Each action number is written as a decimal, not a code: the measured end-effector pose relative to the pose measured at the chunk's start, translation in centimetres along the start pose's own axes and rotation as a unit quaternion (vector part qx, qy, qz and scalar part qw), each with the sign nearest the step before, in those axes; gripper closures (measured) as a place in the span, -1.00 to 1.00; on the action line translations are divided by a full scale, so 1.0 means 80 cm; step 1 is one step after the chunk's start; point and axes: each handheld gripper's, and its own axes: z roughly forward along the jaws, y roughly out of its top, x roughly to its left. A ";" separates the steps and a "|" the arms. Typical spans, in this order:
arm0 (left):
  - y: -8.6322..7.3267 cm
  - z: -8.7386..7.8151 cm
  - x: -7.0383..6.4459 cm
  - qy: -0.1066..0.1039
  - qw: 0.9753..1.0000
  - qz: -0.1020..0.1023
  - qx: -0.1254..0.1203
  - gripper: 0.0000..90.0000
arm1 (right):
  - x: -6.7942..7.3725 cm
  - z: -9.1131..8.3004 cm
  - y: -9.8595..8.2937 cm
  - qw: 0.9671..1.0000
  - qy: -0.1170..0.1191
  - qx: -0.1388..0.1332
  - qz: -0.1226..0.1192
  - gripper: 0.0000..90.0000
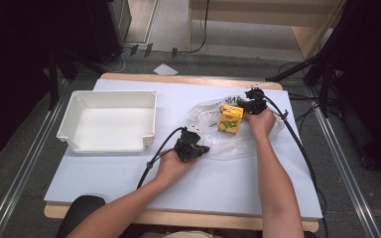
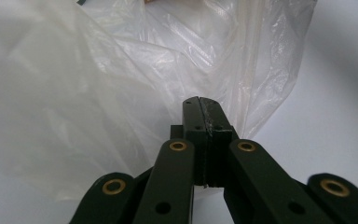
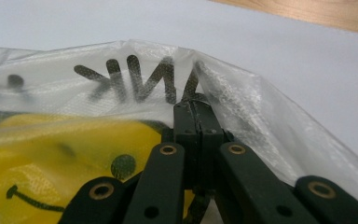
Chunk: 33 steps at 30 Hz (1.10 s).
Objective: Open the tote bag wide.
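Pinching the thin plastic bag with left tongs and right tongs both pressed together, pull gently apart, yellow box inside between them.

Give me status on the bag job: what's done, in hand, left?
Done: both tools have hold of the clear plastic bag. In hand: the left tool is shut on its near edge, the right tool shut on its far edge, yellow carton inside the bag. Left, probably: the white bin holds nothing yet.
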 end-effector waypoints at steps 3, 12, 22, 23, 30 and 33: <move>-0.004 -0.005 0.000 -0.002 1.000 0.003 0.003 1.00 | 0.001 0.004 0.003 1.000 -0.004 -0.005 0.001 1.00; -0.008 -0.007 0.005 -0.009 1.000 -0.008 -0.006 1.00 | 0.002 0.013 0.012 0.999 -0.032 -0.006 -0.011 1.00; 0.011 -0.010 0.005 -0.033 0.999 -0.001 -0.018 0.85 | 0.020 -0.028 0.020 0.999 0.019 -0.017 -0.020 0.98; 0.013 -0.013 0.005 -0.036 0.999 0.001 -0.022 0.81 | 0.021 -0.035 0.021 0.999 0.023 -0.022 -0.029 0.97; 0.034 -0.027 0.007 -0.056 0.998 0.005 -0.028 0.48 | 0.024 -0.070 0.021 0.998 0.045 -0.016 -0.038 0.76; 0.041 -0.032 0.006 -0.054 0.998 0.016 -0.027 0.33 | 0.025 -0.082 0.020 0.998 0.057 -0.023 -0.035 0.68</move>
